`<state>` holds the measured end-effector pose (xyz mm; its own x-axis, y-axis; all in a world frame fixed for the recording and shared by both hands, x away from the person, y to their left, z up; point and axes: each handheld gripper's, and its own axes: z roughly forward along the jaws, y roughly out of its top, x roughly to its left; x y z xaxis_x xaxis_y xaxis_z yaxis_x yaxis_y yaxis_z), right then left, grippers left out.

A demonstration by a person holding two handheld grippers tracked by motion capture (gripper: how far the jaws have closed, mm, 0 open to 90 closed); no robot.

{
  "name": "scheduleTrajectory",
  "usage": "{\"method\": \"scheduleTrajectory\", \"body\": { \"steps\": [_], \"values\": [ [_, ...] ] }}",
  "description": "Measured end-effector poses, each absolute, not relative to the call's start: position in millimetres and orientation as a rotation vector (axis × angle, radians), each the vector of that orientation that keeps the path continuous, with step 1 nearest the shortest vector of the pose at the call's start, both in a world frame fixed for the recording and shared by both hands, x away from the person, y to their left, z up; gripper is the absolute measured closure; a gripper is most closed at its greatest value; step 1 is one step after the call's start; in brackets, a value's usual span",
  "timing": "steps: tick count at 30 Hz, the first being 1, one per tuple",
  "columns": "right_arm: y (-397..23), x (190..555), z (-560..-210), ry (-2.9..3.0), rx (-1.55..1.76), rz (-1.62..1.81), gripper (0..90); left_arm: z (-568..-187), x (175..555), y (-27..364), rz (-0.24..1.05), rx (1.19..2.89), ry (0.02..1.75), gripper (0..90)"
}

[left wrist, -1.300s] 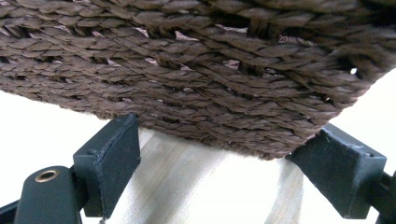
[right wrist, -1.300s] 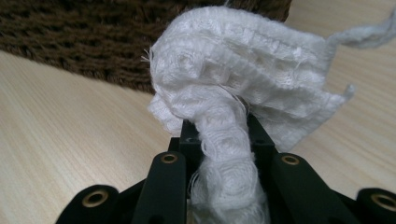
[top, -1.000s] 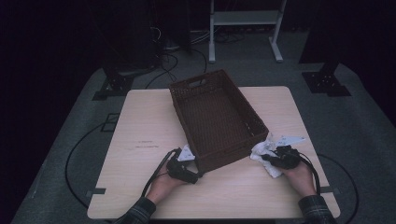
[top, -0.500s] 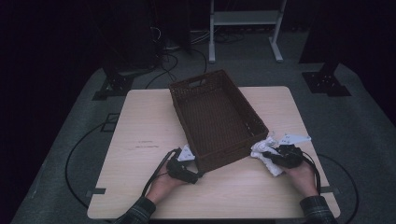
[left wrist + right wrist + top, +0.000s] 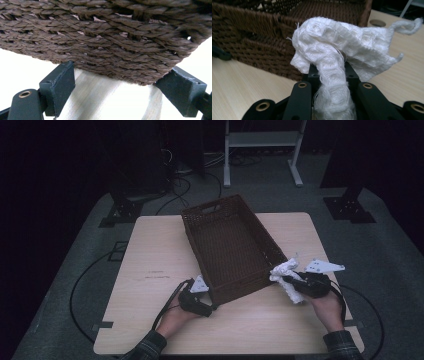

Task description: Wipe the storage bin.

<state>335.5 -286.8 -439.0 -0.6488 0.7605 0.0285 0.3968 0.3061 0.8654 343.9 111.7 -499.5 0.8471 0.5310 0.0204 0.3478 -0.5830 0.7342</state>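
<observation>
The right gripper [image 5: 329, 72] is clamped on a white cloth [image 5: 342, 47] at frame centre. The left gripper [image 5: 120, 82] has its jaws apart, flanking the basket [image 5: 105, 37] corner above them.

Dark brown weave, white cloth, pale wood

The basket [image 5: 227, 245] is dark brown wicker in a braided pattern; the cloth [image 5: 342, 42] is white with a waffle-square texture (frayed threads too); the table [image 5: 150, 255] is pale wood grain; a sleeve [image 5: 342, 345] is dark plaid.

Room's pretty dark, only the bench [image 5: 150, 265] catches light from overhead. Close-ups blow out white beside the tool, and the basket [image 5: 249, 30] behind goes soft.
</observation>
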Motion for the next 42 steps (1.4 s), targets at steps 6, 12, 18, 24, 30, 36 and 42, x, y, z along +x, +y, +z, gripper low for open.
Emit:
{"method": "scheduleTrajectory", "body": {
  "steps": [6,12,18,24,30,36,42],
  "values": [
    [-286,332,-429,2.153,1.004,1.346,73.6,-499,344,112,0.305,2.250,0.634,14.7],
    [-280,336,-436,2.183,1.001,1.328,73.6,-499,344,112,0.305,2.249,0.635,14.7],
    [-275,340,-444,2.219,1.006,1.304,73.6,-499,344,112,0.306,2.250,0.635,14.8],
    [-268,343,-452,2.274,1.010,1.258,73.6,-499,344,112,0.306,2.250,0.635,14.8],
    [-262,346,-462,2.320,1.005,1.199,73.6,-499,344,112,0.306,2.250,0.635,14.9],
    [-260,349,-471,2.357,1.025,1.170,73.6,-499,344,112,0.306,2.250,0.636,14.9],
    [-255,352,-485,2.415,1.026,1.088,73.6,-499,344,112,0.306,2.250,0.634,14.9]
  ]
}}
